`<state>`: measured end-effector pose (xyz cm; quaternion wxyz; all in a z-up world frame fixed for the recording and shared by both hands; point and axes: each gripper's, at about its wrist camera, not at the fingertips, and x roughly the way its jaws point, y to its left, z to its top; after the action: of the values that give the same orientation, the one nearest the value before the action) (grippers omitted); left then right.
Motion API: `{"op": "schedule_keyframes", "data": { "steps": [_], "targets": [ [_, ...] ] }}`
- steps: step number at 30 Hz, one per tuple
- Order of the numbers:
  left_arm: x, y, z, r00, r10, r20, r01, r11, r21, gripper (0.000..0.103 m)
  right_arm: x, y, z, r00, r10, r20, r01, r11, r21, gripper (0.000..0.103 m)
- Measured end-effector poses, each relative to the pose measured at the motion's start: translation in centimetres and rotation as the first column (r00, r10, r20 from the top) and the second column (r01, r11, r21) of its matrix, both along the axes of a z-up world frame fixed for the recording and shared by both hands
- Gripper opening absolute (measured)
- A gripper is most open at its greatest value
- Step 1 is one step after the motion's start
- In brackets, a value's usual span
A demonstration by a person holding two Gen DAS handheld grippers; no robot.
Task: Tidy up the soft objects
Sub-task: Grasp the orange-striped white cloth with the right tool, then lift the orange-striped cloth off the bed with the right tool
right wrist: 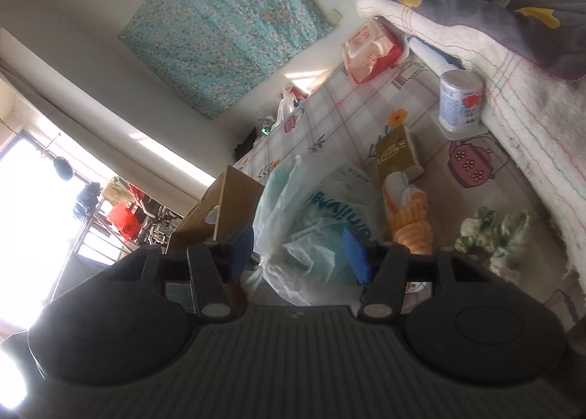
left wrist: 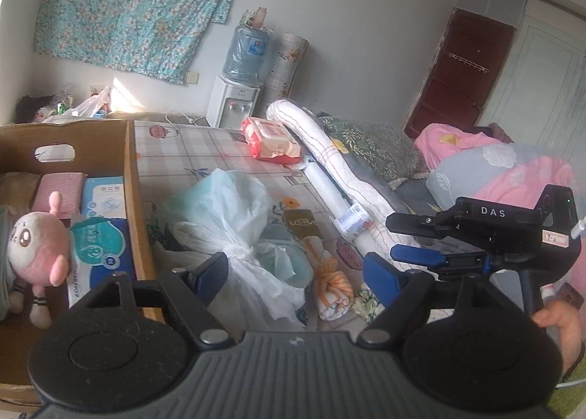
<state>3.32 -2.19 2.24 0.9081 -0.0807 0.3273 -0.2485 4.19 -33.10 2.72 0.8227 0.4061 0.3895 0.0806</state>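
Two tools are in the scene, and both stand with their fingers apart and nothing between them.

From the left wrist view, the left tool [left wrist: 295,278] points straight at the tied plastic bag [left wrist: 234,232], which lies on the checked desk [left wrist: 205,152] just beside the right wall of the cardboard box [left wrist: 130,181]. The box already holds a pink plush toy [left wrist: 36,247] and tissue packs [left wrist: 100,250]. To the right of the bag, away from the box, lies a rolled orange striped cloth [left wrist: 331,287]. The right tool [left wrist: 406,239] comes in from the far right, further from the box than the bag is.

From the right wrist view, the right tool [right wrist: 300,258] has the same bag [right wrist: 318,214] directly before its fingers, very near. The knotted neck of the bag is toward the tools. The orange cloth [right wrist: 408,214] lies just beside the bag on the side away from the box [right wrist: 223,206], and a green patterned cloth [right wrist: 494,236] lies further on that side.

I judge that the bag is the next thing to take. Both tools face it; the left one is nearer to the box, so its way into the box seems shorter.
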Motion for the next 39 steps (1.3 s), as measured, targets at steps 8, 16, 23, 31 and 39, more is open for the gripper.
{"op": "schedule_keyframes", "data": {
  "steps": [8, 16, 23, 31, 39],
  "targets": [
    [0.5, -7.4, -4.6, 0.990, -0.125, -0.058, 0.129, 0.989, 0.069, 0.069, -3.4, -3.3, -5.6, 0.993, -0.051, -0.108, 0.054, 0.998, 0.029, 0.040],
    [1.8, -10.0, -7.1, 0.989, -0.105, -0.101, 0.118, 0.984, 0.135, 0.057, -1.5, -2.3, -11.6, 0.967, -0.006, -0.255, 0.025, 0.997, 0.070, 0.032],
    [2.9, -11.0, -8.1, 0.987, -0.110, -0.120, 0.131, 0.976, 0.176, 0.055, 3.1, -1.9, -11.8, 0.975, -0.004, -0.223, 0.009, 1.000, 0.020, 0.033],
    [3.4, -11.0, -8.8, 0.978, -0.127, -0.166, 0.155, 0.974, 0.166, 0.055, 6.8, -0.2, -12.7, 0.964, 0.123, -0.234, -0.125, 0.992, 0.008, 0.036],
    [2.7, -10.5, -8.3, 0.970, -0.158, -0.187, 0.186, 0.972, 0.146, 0.056, 4.6, -0.1, -12.7, 0.956, 0.138, -0.257, -0.122, 0.990, 0.077, 0.030]
  ]
}}
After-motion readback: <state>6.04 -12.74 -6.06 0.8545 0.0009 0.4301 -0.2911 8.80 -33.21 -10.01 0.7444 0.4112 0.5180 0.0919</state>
